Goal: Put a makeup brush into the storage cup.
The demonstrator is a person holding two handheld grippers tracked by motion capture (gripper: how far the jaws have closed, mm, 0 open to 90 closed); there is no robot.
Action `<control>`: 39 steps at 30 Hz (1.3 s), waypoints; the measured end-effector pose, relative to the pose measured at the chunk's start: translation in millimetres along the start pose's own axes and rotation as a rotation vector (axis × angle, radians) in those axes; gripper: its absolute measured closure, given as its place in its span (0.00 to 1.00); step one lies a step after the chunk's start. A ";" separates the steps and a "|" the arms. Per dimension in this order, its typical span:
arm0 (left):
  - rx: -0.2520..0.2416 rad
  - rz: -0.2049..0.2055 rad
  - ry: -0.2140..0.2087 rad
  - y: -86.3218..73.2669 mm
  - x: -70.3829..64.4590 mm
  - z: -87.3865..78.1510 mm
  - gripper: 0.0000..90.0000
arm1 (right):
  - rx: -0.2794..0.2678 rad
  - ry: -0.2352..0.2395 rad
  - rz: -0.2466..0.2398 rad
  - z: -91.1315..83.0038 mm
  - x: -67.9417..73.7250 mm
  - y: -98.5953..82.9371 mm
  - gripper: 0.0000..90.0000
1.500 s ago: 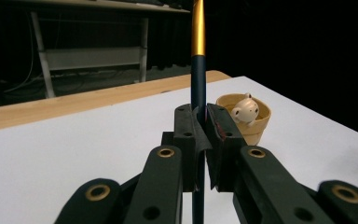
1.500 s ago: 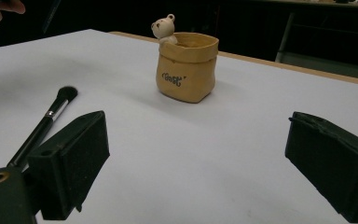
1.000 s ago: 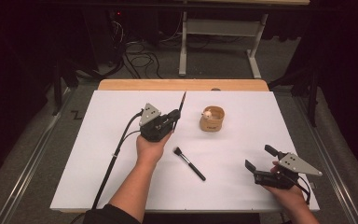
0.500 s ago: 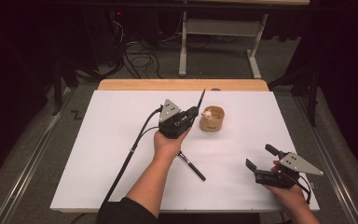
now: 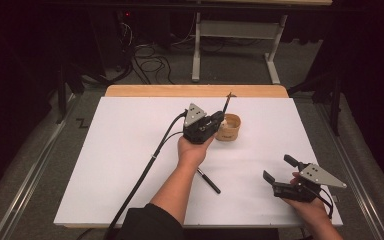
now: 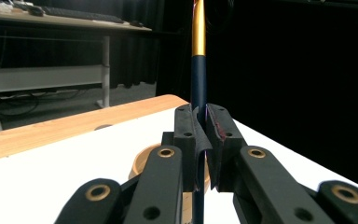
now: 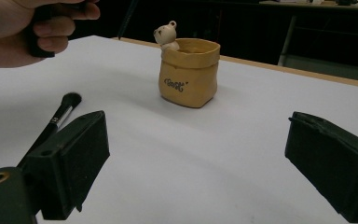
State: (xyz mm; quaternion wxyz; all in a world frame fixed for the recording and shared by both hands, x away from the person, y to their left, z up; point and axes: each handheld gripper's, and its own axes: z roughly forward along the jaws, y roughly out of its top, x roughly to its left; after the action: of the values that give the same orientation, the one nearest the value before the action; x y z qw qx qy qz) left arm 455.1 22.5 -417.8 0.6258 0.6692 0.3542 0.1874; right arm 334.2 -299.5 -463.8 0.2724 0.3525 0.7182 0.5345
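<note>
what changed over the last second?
The left gripper, shut on a navy brush, moved right and away, up to the yellow cup. Unchanged: right gripper open near the table's front right, black brush lying flat, cup in place.

Bright overhead light on the table (image 5: 130, 150), dark surroundings, soft shadows.

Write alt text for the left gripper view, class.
The left gripper has its fingers shut on an upright dark blue brush handle with a gold band. Below sits a tan pot on the white table.
</note>
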 end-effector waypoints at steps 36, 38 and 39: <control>-0.026 -0.004 0.006 12.2 -7.8 56.2 0.93 | -0.012 0.024 0.031 1.8 -3.0 -2.2 0.08; -0.026 0.000 0.005 13.1 -8.2 58.4 0.93 | -0.013 0.023 0.036 1.2 -3.3 -2.3 0.08; -0.027 0.000 0.007 13.5 -8.5 59.4 0.93 | -0.012 0.023 0.038 0.9 -3.7 -2.6 0.08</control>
State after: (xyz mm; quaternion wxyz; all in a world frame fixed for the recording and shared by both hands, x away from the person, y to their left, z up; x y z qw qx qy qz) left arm 493.8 -24.8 -411.8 0.6336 0.6600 0.3538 0.1945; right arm 336.5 -302.4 -466.5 0.2561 0.3584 0.7110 0.5481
